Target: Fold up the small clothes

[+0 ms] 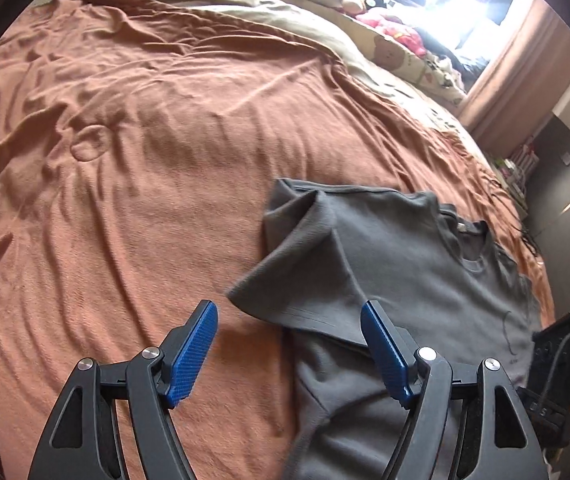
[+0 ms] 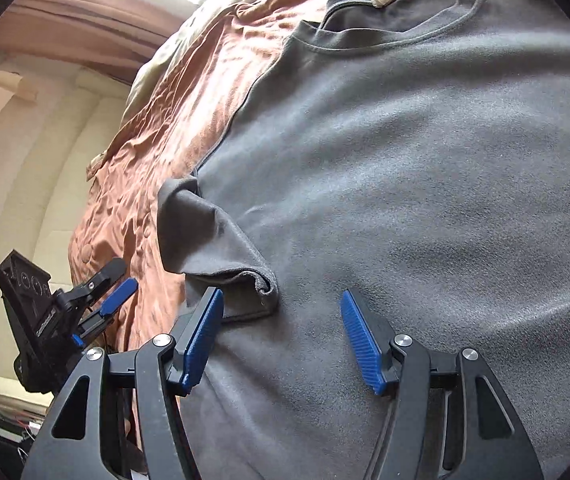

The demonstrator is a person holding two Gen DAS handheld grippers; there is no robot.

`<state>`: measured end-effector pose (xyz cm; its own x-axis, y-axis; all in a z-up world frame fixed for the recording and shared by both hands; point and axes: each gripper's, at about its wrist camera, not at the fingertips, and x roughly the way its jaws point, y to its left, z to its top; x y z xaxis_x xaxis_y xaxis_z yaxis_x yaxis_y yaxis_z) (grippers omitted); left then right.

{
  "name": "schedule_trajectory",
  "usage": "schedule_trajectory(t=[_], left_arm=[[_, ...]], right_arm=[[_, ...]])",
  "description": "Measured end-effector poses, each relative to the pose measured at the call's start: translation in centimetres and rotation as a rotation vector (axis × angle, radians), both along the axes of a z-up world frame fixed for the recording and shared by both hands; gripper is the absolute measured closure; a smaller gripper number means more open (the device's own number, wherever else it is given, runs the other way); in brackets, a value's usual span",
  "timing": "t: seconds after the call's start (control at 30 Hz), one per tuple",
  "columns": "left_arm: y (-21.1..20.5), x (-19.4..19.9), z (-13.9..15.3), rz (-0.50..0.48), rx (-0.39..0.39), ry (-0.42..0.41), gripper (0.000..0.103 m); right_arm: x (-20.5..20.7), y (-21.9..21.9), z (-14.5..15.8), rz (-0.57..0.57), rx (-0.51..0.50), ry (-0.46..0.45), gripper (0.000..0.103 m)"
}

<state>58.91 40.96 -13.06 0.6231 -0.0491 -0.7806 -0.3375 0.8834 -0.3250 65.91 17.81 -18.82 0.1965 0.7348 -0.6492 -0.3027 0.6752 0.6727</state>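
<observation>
Both the left gripper point(image 1: 289, 320) and right gripper point(image 2: 283, 308) are hanging open, empty, over the grey T-shirt point(image 2: 425, 200); its sleeve point(image 1: 297, 276) is lying rumpled and needs flattening inward.

Open rust bedspread point(image 1: 125, 168) left of grey T-shirt point(image 1: 405, 264); clutter point(image 1: 397, 36) far beyond.

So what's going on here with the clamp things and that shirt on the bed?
Someone is folding a grey T-shirt on a bed covered by a rust-brown blanket, using a hand-held gripper in each hand. One sleeve is folded in over the shirt's body. Both the left gripper and the right gripper are open above the shirt, gripping nothing.
</observation>
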Motion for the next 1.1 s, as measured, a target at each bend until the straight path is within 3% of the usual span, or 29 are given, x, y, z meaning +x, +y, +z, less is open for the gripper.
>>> schedule_trajectory(t=[0.13, 0.27, 0.33, 0.37, 0.4, 0.5, 0.73, 1.0, 1.07, 1.1], left_arm=[[0.8, 1.1, -2.3, 0.001, 0.018, 0.047, 0.028], [1.4, 2.2, -3.8, 0.007, 0.008, 0.064, 0.034], [1.4, 2.8, -4.5, -0.005, -0.016, 0.078, 0.056], [1.2, 3.1, -4.8, -0.013, -0.018, 0.092, 0.066], [1.2, 3.2, -5.0, -0.016, -0.014, 0.101, 0.085], [0.6, 2.9, -4.1, -0.026, -0.002, 0.076, 0.095], [-1.9, 3.2, 0.6, -0.069, 0.028, 0.002, 0.095], [-7.0, 5.0, 4.0, -0.203, -0.022, -0.066, 0.095], [-8.5, 5.5, 4.2, -0.262, -0.043, -0.061, 0.087], [-9.1, 5.7, 4.3, -0.281, -0.041, -0.050, 0.067]], right_arm=[[0.2, 1.8, 0.4, 0.060, -0.061, -0.068, 0.045], [0.4, 3.6, 0.5, 0.111, -0.100, -0.098, 0.064], [0.7, 4.2, 0.2, 0.115, -0.118, -0.100, 0.080], [0.8, 4.4, 0.2, 0.118, -0.129, -0.110, 0.096], [0.8, 4.5, 0.2, 0.118, -0.143, -0.120, 0.100], [0.3, 4.2, 0.5, 0.121, -0.123, -0.112, 0.100], [-0.9, 3.0, 0.7, 0.129, -0.069, -0.072, 0.100], [-1.6, 2.2, 0.0, 0.145, -0.051, -0.013, 0.100], [-1.4, 1.9, -0.2, 0.143, -0.062, 0.012, 0.099], [-1.1, 1.7, -0.2, 0.141, -0.075, 0.021, 0.094]])
